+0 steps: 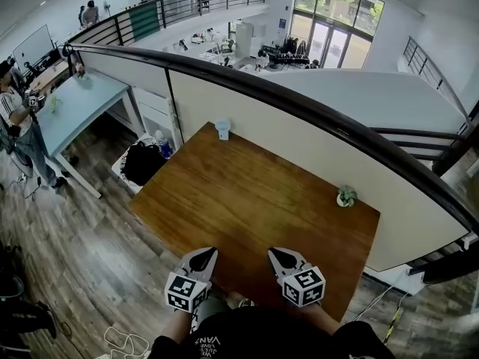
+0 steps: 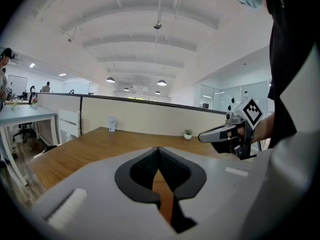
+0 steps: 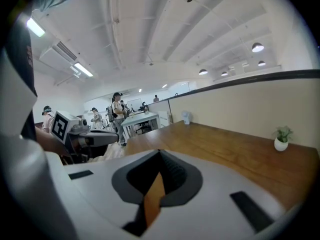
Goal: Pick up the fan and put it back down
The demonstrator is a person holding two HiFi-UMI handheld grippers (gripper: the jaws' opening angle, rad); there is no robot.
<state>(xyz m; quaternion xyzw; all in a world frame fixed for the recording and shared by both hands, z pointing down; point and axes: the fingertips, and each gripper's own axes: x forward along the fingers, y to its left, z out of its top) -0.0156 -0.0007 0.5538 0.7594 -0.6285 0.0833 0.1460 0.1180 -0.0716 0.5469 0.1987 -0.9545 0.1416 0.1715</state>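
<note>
Wooden table (image 1: 247, 193) with fan (image 1: 222, 129), potted plant (image 1: 346, 197)

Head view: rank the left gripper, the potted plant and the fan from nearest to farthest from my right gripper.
From the right gripper:
1. the left gripper, close beside it on its left, at the near edge of the table.
2. the potted plant, ahead and to the right, at the table's far edge.
3. the fan, ahead and to the left, at the far corner.
</note>
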